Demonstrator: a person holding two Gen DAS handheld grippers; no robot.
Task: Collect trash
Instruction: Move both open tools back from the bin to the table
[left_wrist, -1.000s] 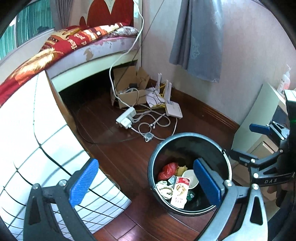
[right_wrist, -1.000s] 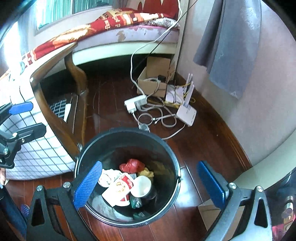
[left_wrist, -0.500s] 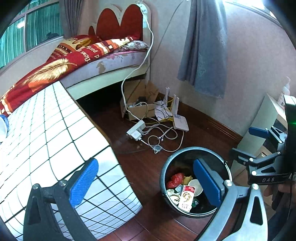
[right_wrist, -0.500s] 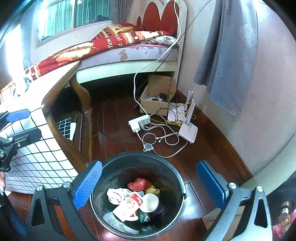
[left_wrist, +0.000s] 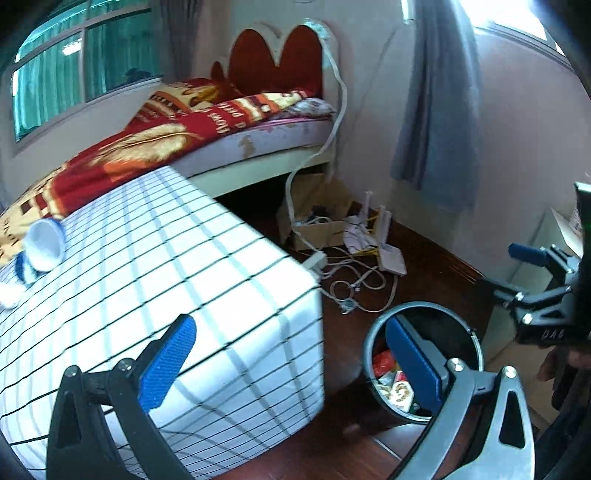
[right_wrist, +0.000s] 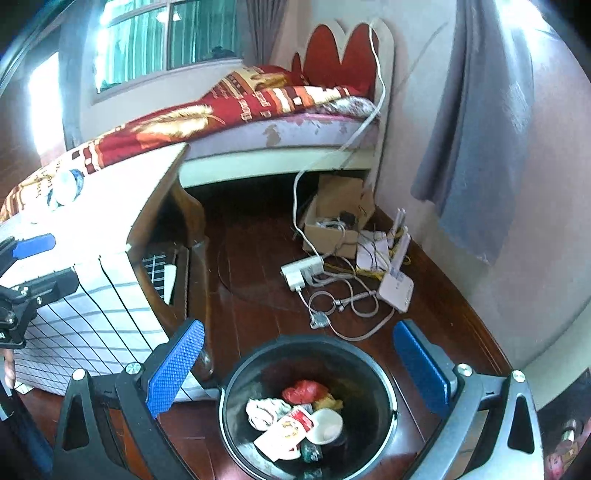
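Left wrist view had pulled up and back over the last second: the black trash bin, which had filled the lower middle of the frame, now sat small at lower right, and the checked worktop had swung in to cover most of the left half. The left gripper was empty, its blue fingers spread wide. By my reading, a drop into the bin was finished and the gripper was heading for the next piece. A white cup-like item with something blue beside it lay on the worktop's far left corner, well apart from the fingers and up-left of them; motion blur made it hard to say exactly what it was, though it was probably the remaining trash. The right gripper showed beyond the bin, to its right.

Right wrist view had risen too, though less: the bin had shrunk and lay low in the frame, between and beneath the spread fingers of the right gripper, which held nothing. Inside the bin lay a red wrapper, a white cup and a printed carton. The same pale item sat on the worktop far up-left of the bin, well apart from these fingers. The left gripper hung at the frame's left edge, over the worktop's side.
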